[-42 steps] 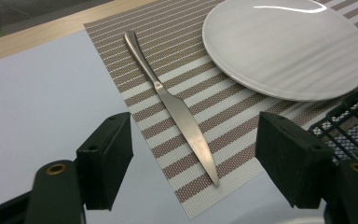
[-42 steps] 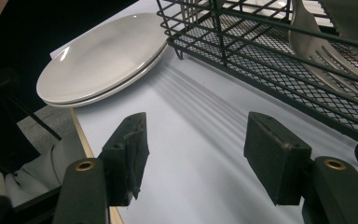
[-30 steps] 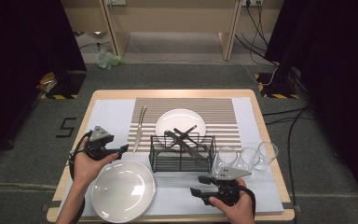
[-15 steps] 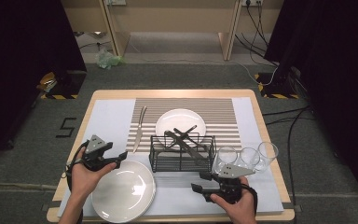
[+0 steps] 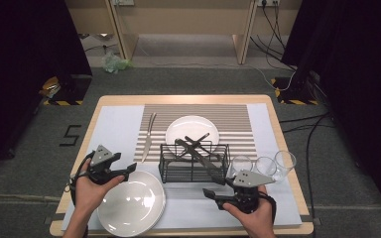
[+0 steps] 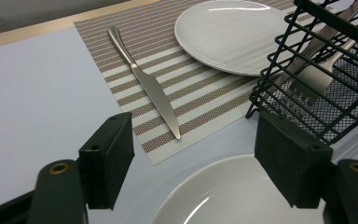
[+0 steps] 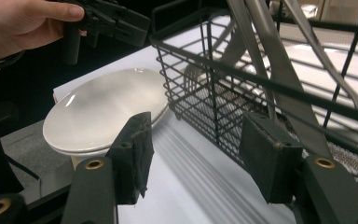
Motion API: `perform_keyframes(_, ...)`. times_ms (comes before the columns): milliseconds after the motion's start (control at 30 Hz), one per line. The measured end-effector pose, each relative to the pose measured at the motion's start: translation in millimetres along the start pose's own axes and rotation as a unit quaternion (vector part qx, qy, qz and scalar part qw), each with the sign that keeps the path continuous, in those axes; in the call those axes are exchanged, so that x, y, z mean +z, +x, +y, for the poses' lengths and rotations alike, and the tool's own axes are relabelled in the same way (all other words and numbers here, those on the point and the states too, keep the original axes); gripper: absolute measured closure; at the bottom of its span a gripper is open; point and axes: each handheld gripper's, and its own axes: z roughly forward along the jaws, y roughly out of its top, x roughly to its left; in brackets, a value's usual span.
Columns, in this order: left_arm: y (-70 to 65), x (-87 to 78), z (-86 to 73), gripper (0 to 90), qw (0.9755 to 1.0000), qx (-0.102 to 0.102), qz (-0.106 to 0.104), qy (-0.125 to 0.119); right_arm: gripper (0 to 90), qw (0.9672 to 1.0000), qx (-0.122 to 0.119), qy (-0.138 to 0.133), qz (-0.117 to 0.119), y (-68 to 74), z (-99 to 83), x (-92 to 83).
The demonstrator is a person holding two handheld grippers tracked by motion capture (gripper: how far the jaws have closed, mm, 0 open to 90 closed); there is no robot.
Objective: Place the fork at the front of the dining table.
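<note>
Two open grippers (image 5: 129,172) (image 5: 207,192) flanking near plate (image 5: 131,202), knife (image 5: 148,136) pointing toward it.

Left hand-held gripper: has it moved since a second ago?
Yes. The left hand-held gripper has slid nearer, from beside the wire basket to the near plate's rim.

Grey carpeted floor (image 5: 188,82) around a pale wooden table (image 5: 129,99). Black curtains (image 5: 25,44) hang at left and right, dark against the lit centre. Beyond the table, light wood furniture legs and panels (image 5: 178,25). Black cables (image 5: 307,129) trail over the carpet at right. Yellow-and-black striped tape (image 5: 62,102) marks the curtain stand bases. A black figure "5" (image 5: 71,135) on the floor left of the table. A crumpled greenish bag (image 5: 114,63) lies near the far left leg
</note>
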Motion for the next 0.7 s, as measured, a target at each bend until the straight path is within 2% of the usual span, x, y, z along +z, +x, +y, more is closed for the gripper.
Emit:
perform_keyframes(200,0.6,-3.2,1.3,27.8,1.0000,0.000,0.001,-0.004,45.8,0.9997,-0.021,-0.009,-0.001,4.5,11.9,1.3)
perform_keyframes(700,-3.1,-0.1,0.5,27.8,1.0000,0.000,-0.007,0.000,43.4,0.9985,-0.044,-0.031,-0.009,1.3,42.6,16.7)
